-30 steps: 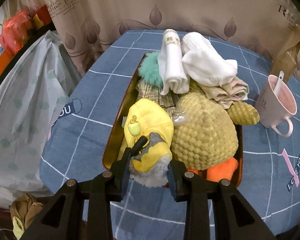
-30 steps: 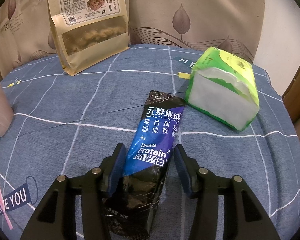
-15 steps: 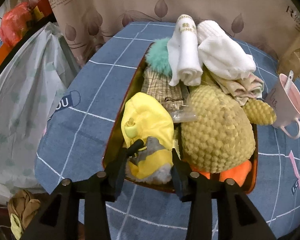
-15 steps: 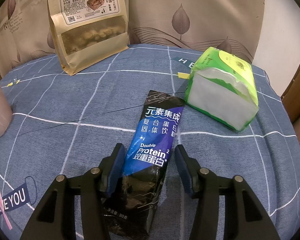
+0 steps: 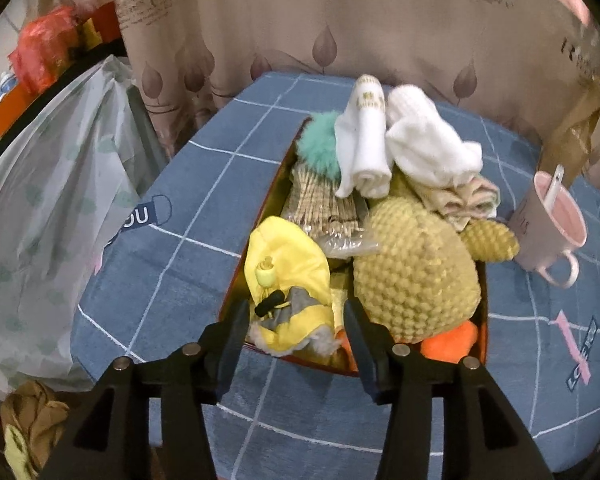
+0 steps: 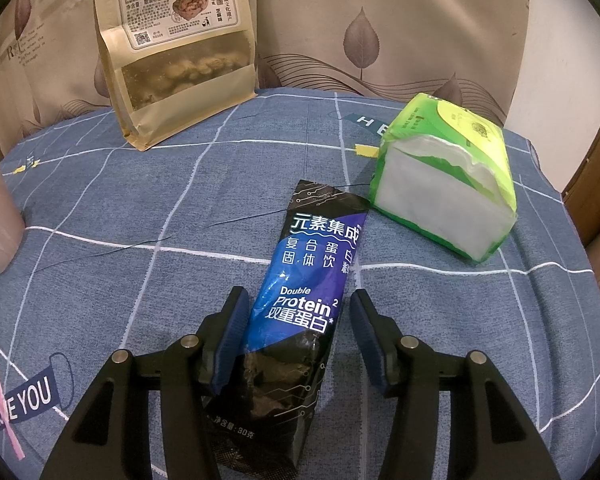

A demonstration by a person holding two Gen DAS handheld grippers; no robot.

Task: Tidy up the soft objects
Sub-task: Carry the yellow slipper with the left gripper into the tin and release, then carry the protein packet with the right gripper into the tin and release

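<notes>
A gold tray [image 5: 274,188] on the blue checked tablecloth is piled with soft things. Among them are a yellow-and-grey plush toy [image 5: 288,276] at the near end, a knitted yellow duck [image 5: 416,272], a rolled white towel [image 5: 366,148], a white sock [image 5: 428,148] and a teal pompom [image 5: 318,148]. My left gripper [image 5: 295,310] straddles the yellow toy. Its jaws are opening and the pads stand clear of the toy. My right gripper [image 6: 299,298] is open around a blue-black protein sachet [image 6: 304,292] lying flat on the cloth, with a gap at the right pad.
A pink mug with a spoon [image 5: 552,224] stands right of the tray. A green tissue pack [image 6: 448,184] and a tall brown snack bag [image 6: 180,48] sit beyond the sachet. A curtain hangs behind the table, and a plastic bag [image 5: 52,200] lies off its left edge.
The left jaws have spread apart and let go of the yellow toy, which now rests in the tray's near end. The right gripper and the sachet have not moved.
</notes>
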